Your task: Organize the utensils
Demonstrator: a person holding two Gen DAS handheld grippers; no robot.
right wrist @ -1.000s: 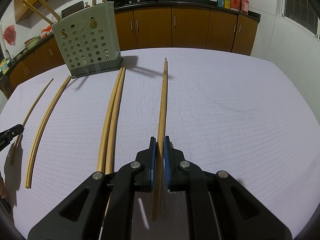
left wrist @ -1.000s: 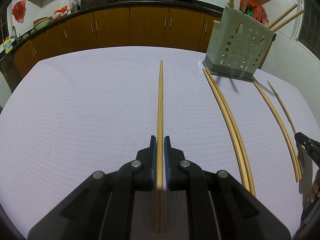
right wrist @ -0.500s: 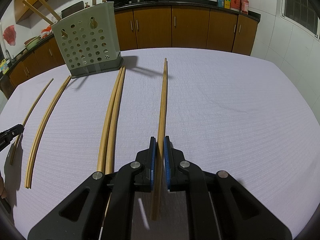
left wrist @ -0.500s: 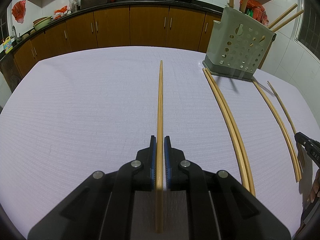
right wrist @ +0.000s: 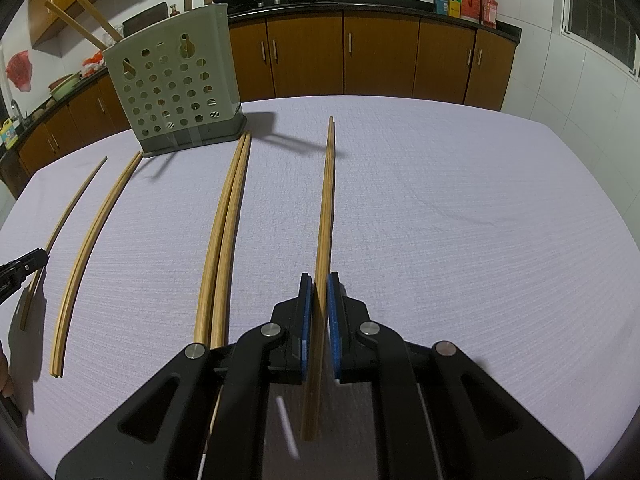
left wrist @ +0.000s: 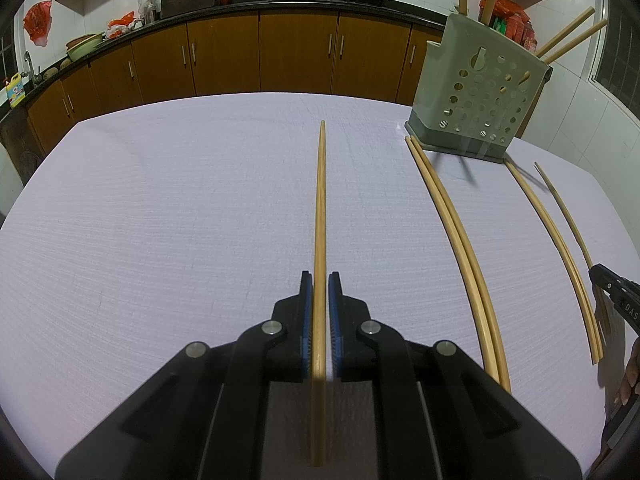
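Observation:
My left gripper (left wrist: 320, 280) is shut on a wooden chopstick (left wrist: 320, 208) that points straight ahead over the table. My right gripper (right wrist: 319, 282) is shut on another wooden chopstick (right wrist: 326, 200), also pointing ahead. A grey perforated utensil holder (left wrist: 482, 92) stands at the far right in the left wrist view and at the far left in the right wrist view (right wrist: 176, 88), with several chopsticks standing in it. A pair of chopsticks (right wrist: 224, 236) lies on the cloth between the two grippers; it also shows in the left wrist view (left wrist: 456, 236).
A lilac tablecloth (left wrist: 160, 220) covers the table. The right gripper's tip (left wrist: 614, 296) shows at the right edge of the left wrist view; the left gripper's tip (right wrist: 20, 268) shows at the left edge of the right. Brown cabinets (right wrist: 380, 56) line the far wall.

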